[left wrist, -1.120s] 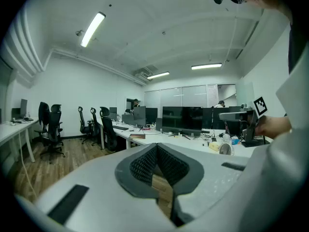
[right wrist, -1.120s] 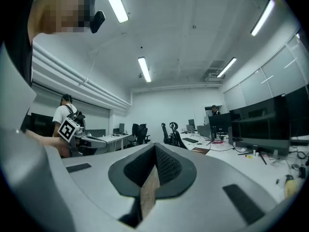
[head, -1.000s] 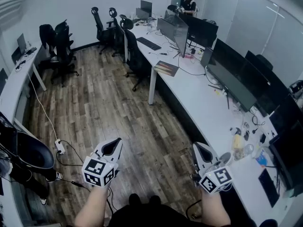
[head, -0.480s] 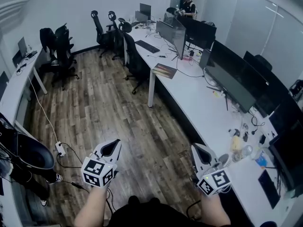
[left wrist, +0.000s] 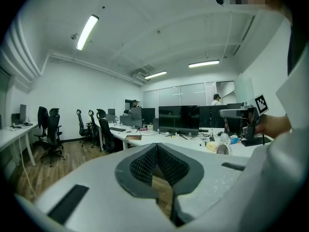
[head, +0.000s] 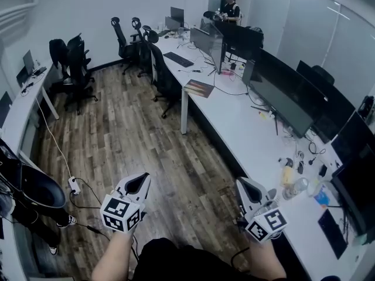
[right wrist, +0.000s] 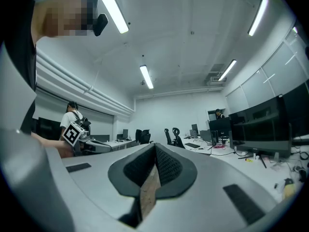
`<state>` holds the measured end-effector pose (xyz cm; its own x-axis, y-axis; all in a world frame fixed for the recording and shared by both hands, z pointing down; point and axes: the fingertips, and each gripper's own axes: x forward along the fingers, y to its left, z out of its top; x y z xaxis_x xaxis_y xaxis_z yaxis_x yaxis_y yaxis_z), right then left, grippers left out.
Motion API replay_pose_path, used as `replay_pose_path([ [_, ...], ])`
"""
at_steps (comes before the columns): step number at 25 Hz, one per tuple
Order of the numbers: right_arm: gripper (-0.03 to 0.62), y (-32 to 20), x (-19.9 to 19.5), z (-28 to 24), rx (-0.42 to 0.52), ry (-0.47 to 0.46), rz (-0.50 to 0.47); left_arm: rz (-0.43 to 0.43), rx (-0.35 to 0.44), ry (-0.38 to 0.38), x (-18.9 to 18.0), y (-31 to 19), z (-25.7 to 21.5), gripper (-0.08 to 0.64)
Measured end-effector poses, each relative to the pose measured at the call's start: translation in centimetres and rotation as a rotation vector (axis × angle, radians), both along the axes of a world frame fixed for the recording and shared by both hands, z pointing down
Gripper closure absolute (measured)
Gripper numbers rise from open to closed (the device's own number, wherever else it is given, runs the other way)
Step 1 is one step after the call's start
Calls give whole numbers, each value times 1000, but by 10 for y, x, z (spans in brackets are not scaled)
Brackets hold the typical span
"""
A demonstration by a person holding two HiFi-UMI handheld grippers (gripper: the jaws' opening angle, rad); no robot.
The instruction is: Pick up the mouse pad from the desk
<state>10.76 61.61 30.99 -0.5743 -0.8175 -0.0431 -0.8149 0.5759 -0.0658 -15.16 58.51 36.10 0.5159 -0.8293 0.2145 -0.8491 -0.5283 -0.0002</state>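
Well short of the pad, both grippers clenched on nothing
The pad point(head: 200, 88) lies flat near the front edge of the desk point(head: 243, 134), well ahead; the left gripper point(head: 139, 183) and right gripper point(head: 251, 187) hang over the floor point(head: 146, 133) beside it, jaws pressed together, nothing between them. From where I stand the job now is approach: get alongside the pad, part one gripper's jaws before reaching, then come in low at its near edge, since a thin flat sheet gives little to pinch from above
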Motion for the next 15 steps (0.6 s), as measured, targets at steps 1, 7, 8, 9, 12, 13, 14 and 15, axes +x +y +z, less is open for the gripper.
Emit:
replay_pose_path([
  [1, 586, 2, 3, 2, -4, -5, -3, 5, -3, -3, 4, 3, 2, 551],
  [7, 586, 1, 20, 11, -28, -20, 6, 15, -26, -12, 16, 2, 11, 551],
  [8, 586, -3, 22, 12, -29, -20, 14, 17, -26, -11, 16, -2, 12, 551],
  [9, 586, -7, 24, 13, -31, -21, 22, 20, -26, -10, 16, -6, 13, 551],
  [12, 586, -27, 23, 17, -47, -21, 30, 27, -31, -2, 15, -27, 17, 551],
  [13, 586, -35, 21, 19, -54, -19, 28, 30, -33, 3, 15, -36, 19, 551],
  [14, 586, -44, 18, 21, -60, -16, 26, 33, -35, 9, 14, -46, 22, 551],
  [15, 586, -54, 15, 23, -63, -10, 25, 35, -36, 16, 12, -56, 24, 551],
])
